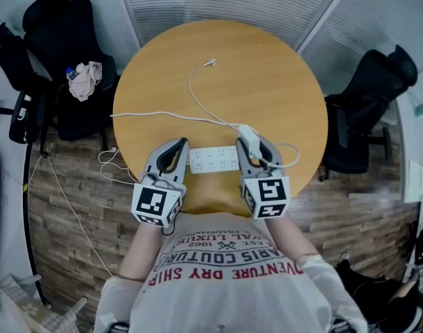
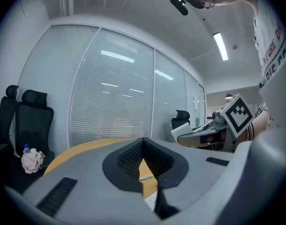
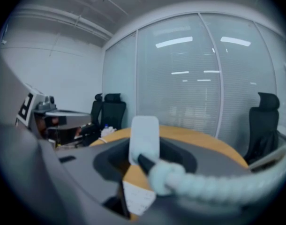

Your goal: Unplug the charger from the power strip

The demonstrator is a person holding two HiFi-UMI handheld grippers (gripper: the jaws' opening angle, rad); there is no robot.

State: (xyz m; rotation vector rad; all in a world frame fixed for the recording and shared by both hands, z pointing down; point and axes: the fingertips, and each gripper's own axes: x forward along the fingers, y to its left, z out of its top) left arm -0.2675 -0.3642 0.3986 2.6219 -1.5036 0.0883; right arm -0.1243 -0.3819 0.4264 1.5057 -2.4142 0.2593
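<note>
Your right gripper [image 1: 253, 146] [image 3: 144, 150] has its jaws pinching the white charger [image 1: 246, 132] [image 3: 144, 136], which stands upright between the pads with its rounded end pointing away from you. A thick white cable [image 3: 213, 184] leaves the charger's near end and runs back over the jaw, blurred because it is so close to the lens.

Your left gripper [image 1: 180, 145] [image 2: 143, 142] has its jaws pressed together at the tips, with nothing between them. Only a strip of tabletop shows through the gap behind the tips.

The white power strip [image 1: 213, 159] [image 3: 139, 198] lies flat on the round wooden table [image 1: 267, 82], between the two grippers and near the edge closest to you. The charger sits above the strip's right end. It looks lifted clear of the sockets, though the jaws cover the spot where the two would meet, so I can't be certain.

A thin white cord [image 1: 156, 114] crosses the table from its left edge toward the charger, and another curls up toward the far side. A black office chair [image 1: 59, 33] on the left holds a crumpled cloth [image 1: 87, 82]. A second black chair [image 1: 367, 109] stands on the right.
</note>
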